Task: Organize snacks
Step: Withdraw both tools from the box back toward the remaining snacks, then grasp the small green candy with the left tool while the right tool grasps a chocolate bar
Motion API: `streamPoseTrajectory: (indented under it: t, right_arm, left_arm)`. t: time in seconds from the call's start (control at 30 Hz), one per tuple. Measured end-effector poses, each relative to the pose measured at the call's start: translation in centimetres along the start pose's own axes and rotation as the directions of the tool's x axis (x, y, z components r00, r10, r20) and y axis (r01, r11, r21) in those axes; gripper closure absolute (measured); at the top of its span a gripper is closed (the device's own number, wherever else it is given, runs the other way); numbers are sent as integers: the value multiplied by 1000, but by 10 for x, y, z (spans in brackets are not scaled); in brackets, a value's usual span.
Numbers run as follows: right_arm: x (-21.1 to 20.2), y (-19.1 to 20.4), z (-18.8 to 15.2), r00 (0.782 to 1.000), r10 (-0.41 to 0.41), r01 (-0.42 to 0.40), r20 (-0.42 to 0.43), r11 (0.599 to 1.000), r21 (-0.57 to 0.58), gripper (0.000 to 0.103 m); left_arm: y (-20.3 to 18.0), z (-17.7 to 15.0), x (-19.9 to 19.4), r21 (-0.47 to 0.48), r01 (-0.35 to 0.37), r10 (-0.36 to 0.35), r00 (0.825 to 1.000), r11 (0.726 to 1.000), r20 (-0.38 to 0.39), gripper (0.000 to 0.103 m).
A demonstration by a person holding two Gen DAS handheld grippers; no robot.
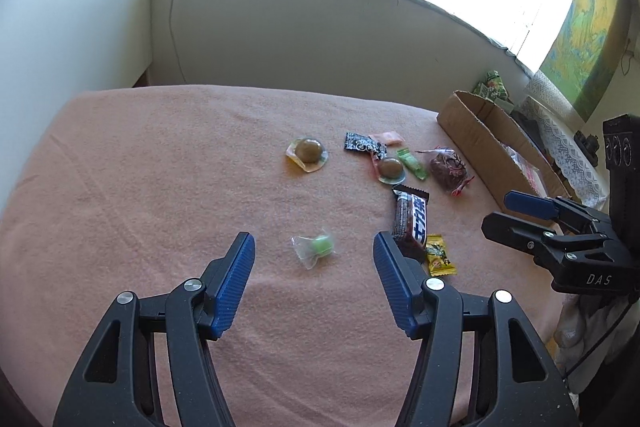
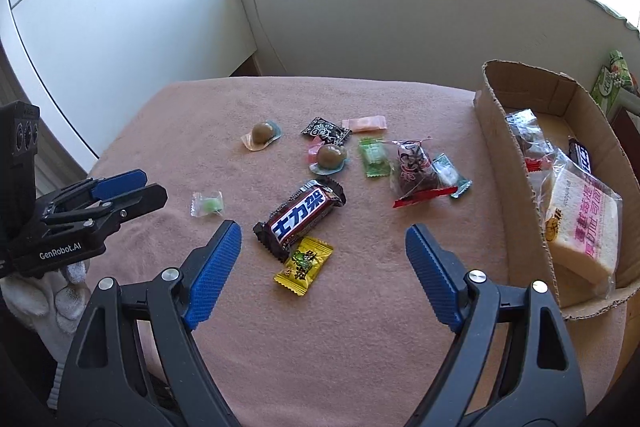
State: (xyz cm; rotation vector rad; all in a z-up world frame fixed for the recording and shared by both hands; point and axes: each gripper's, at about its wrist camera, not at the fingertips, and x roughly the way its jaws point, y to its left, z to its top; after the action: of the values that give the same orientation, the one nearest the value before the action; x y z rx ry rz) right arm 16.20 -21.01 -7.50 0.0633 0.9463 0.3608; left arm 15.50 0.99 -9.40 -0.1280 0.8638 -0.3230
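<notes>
Snacks: the Snickers bar [image 2: 300, 217] lies mid-cloth, yellow candy [image 2: 303, 265] touching it at 6 o'clock, green candy [image 1: 316, 247] at its 9 o'clock.
Box: cardboard box [image 2: 506, 131] at 3 o'clock.
Left gripper [image 1: 314, 253]: wide open, empty.
Right gripper [image 2: 323, 243]: wide open, empty.

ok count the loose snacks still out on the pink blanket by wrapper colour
Clear wrap, brown ball: 2
Clear wrap, green candy: 1
Green: 2
Black: 1
Pink: 1
Yellow: 1
Brown Snickers bar: 1
Clear-and-red, dark snack: 1
Total: 10
</notes>
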Motion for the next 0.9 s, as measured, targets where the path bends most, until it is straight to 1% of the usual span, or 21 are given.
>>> streamPoseTrajectory:
  t: [0.13,0.3,0.47,0.6,0.63,0.7,0.87,0.9]
  right_arm:
    - [21,6,4,999,13,-12,-43,1000,16,16]
    - [46,10,7,996,28,-24,-90,999,43,16]
    - [65,10,13,992,28,-20,-123,998,64,16]
    - [77,10,17,989,33,-24,-144,997,68,18]
    - [79,10,18,988,32,-22,-148,998,64,20]
    - [83,12,19,987,31,-23,-159,998,54,24]
    - [93,18,18,985,17,-13,-172,1000,27,30]
    - [95,20,18,984,16,-13,-178,1000,19,37]
  left_arm:
    - [-4,-5,14,22,-1,1,999,1000,-32,43]
    - [-10,-6,29,66,-13,17,998,998,-53,43]
    - [-5,-5,46,53,-16,20,996,998,-86,43]
    - [-6,-5,53,57,-16,22,995,998,-101,51]
    - [-6,-6,54,60,-18,24,994,998,-102,54]
    - [-5,-5,56,60,-25,30,995,998,-97,56]
    - [-3,-5,55,68,-37,43,995,997,-85,68]
    - [-4,-6,56,79,-47,53,995,996,-81,70]
